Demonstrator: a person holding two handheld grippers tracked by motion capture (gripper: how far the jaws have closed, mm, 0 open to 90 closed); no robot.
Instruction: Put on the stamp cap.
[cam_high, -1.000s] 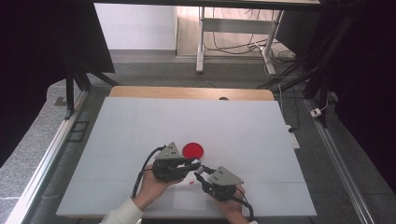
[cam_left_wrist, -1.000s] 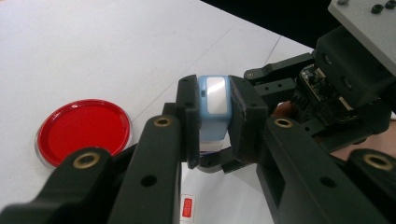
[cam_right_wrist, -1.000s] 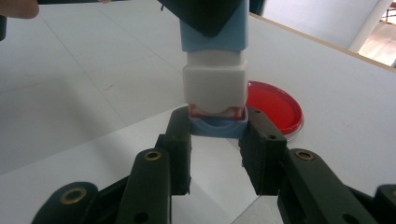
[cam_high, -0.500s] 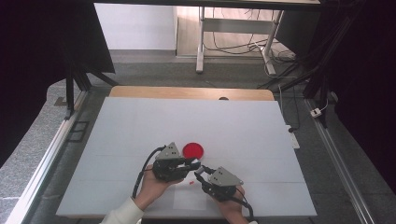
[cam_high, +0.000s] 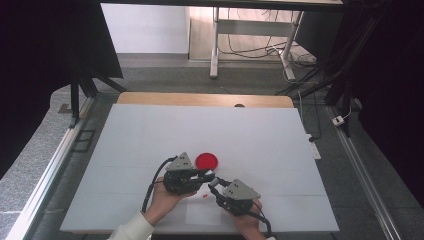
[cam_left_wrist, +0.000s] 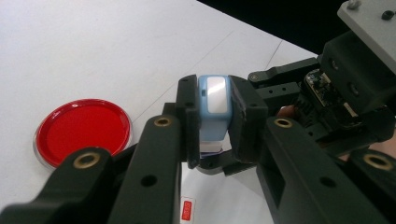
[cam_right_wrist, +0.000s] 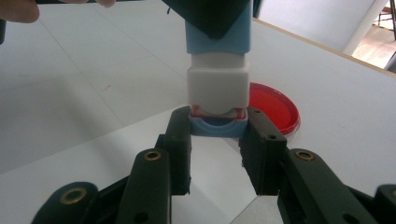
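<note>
A small blue and white block (cam_right_wrist: 218, 84) hangs just above the table between both grippers. My left gripper (cam_left_wrist: 215, 121) is shut on its light-blue end (cam_left_wrist: 213, 100), which has a pale panel on its face. My right gripper (cam_right_wrist: 218, 128) is shut on the blue cap (cam_right_wrist: 218, 127) at the other end, below the white middle section. In the high view the left gripper (cam_high: 206, 176) and right gripper (cam_high: 216, 184) meet tip to tip near the table's front. A red round dish (cam_high: 206, 160) lies flat on the table just behind them.
A white table (cam_high: 260, 145) spreads far to the back and both sides. A tiny red and white label (cam_left_wrist: 187, 208) lies on it under the grippers. A wooden strip (cam_high: 200, 99) runs along the far edge.
</note>
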